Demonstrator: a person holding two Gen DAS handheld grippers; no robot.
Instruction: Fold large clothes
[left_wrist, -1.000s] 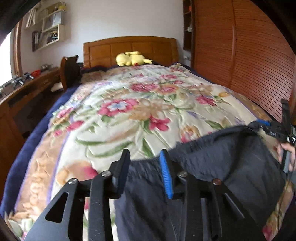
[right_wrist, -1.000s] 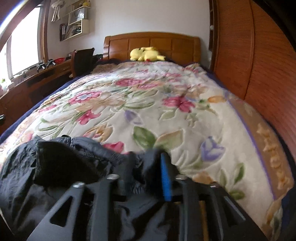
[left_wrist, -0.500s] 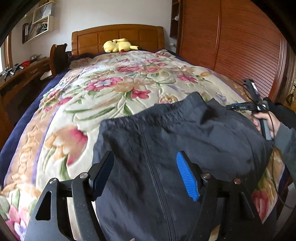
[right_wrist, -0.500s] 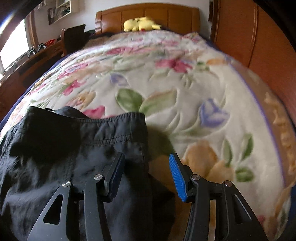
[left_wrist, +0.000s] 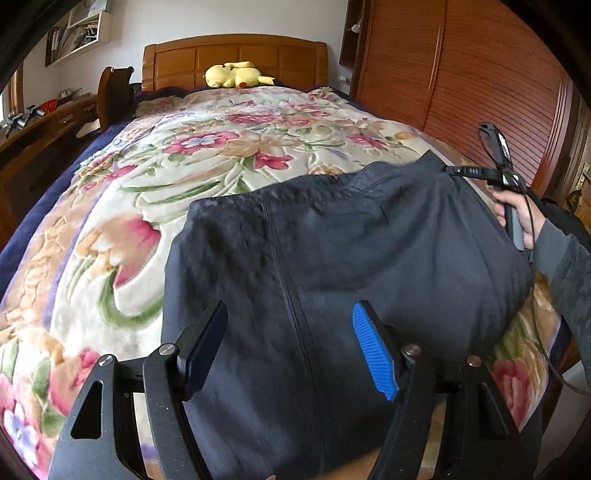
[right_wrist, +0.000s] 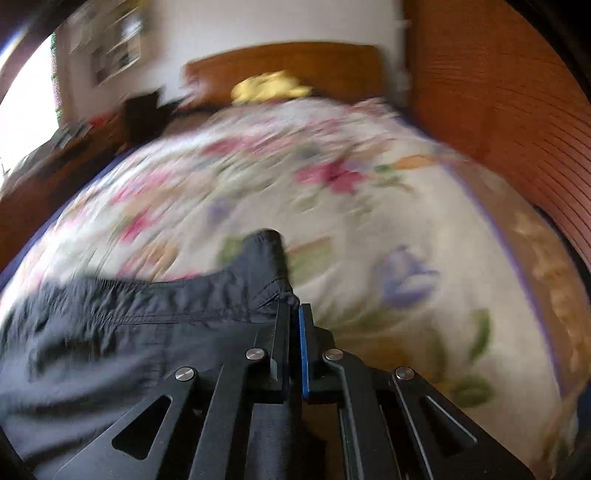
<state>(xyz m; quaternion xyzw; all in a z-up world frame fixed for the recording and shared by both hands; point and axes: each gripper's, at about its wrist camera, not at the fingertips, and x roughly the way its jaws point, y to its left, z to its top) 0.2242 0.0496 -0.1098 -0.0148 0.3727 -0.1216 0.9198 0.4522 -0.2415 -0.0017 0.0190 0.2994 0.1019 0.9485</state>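
Right gripper (right_wrist: 293, 314) jaws are clamping the dark trousers' (left_wrist: 332, 266) waistband corner; left gripper (left_wrist: 291, 343) jaws are standing apart, holding nothing. Fabric is looking light, limp, slippery (grip seamed corners).

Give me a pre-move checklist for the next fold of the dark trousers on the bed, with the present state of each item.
1. Right gripper clamped on the waistband corner of the dark trousers: ok, jaws shut with cloth pinched between them.
2. Left gripper holding cloth: not ok, jaws stand open above the trousers, nothing pinched.
3. Waistband spread across the floral blanket: ok, it lies roughly straight, lifted at the right corner.
4. Legs lying flat and aligned: cannot tell, they run out of view below.
5. Room ahead for the fold: ok, only the yellow plush toy lies far off by the headboard.
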